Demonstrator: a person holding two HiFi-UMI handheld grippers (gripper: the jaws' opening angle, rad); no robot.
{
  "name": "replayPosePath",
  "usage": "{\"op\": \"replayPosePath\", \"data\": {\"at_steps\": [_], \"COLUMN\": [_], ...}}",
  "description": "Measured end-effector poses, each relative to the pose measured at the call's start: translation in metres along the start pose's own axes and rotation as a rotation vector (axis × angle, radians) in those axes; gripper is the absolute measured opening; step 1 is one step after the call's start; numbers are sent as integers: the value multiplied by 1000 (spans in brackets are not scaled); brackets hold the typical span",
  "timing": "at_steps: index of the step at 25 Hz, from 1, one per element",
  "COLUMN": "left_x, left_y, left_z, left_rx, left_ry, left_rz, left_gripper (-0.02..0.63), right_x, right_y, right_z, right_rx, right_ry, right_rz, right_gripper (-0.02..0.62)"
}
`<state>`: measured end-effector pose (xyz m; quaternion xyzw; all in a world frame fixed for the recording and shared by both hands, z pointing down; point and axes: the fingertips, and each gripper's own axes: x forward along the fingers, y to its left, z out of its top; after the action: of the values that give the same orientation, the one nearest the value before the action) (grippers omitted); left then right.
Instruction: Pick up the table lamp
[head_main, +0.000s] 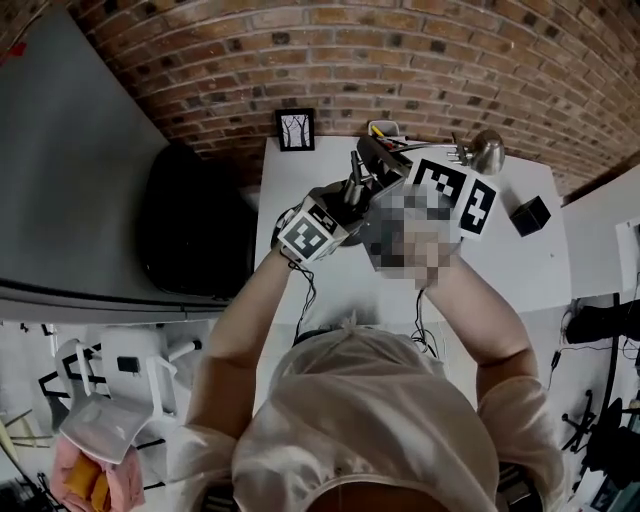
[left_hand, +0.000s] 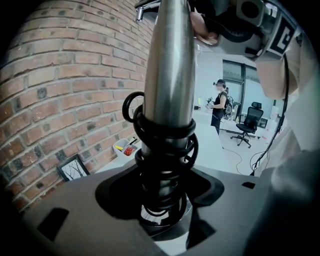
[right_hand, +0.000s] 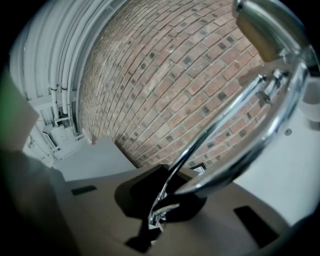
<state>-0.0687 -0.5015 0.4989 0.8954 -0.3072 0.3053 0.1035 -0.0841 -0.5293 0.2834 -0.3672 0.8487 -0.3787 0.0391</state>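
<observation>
The table lamp is chrome, with a rounded head (head_main: 487, 150) and thin curved arms (right_hand: 235, 120). Its thick column (left_hand: 167, 75) has a black coiled cord (left_hand: 162, 150) wound round the lower part. In the head view both grippers are raised above the white table (head_main: 520, 270) with the lamp between them. My left gripper (left_hand: 162, 200) is shut on the column at the coil, and shows in the head view at left (head_main: 352, 190). My right gripper (right_hand: 159, 206) is shut on the thin chrome arm's lower end. In the head view the right gripper (head_main: 388, 155) partly hides the lamp's base.
A small framed picture (head_main: 295, 128) and a white pot of pens (head_main: 385, 130) stand by the brick wall. A black cube (head_main: 530, 214) sits at the table's right. A dark chair (head_main: 190, 225) and a grey cabinet (head_main: 70, 180) are to the left.
</observation>
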Motion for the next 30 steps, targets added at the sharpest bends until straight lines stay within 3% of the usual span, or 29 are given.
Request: {"op": "replayPosePath", "data": {"at_steps": [13,30], "left_x": [-9,7], "left_y": [-11,-23], "left_z": [48,43], "left_rx": [38,22], "left_ry": [-4,34], "left_rz": [-7,-36], "left_gripper": [270,270], "right_x": [-26,-30], "right_y": [18,6], "right_z": [40,31], "right_rx": [-35,-44], "right_ry": [9,39], "right_rz": [46,40], "right_gripper": [25,25]}}
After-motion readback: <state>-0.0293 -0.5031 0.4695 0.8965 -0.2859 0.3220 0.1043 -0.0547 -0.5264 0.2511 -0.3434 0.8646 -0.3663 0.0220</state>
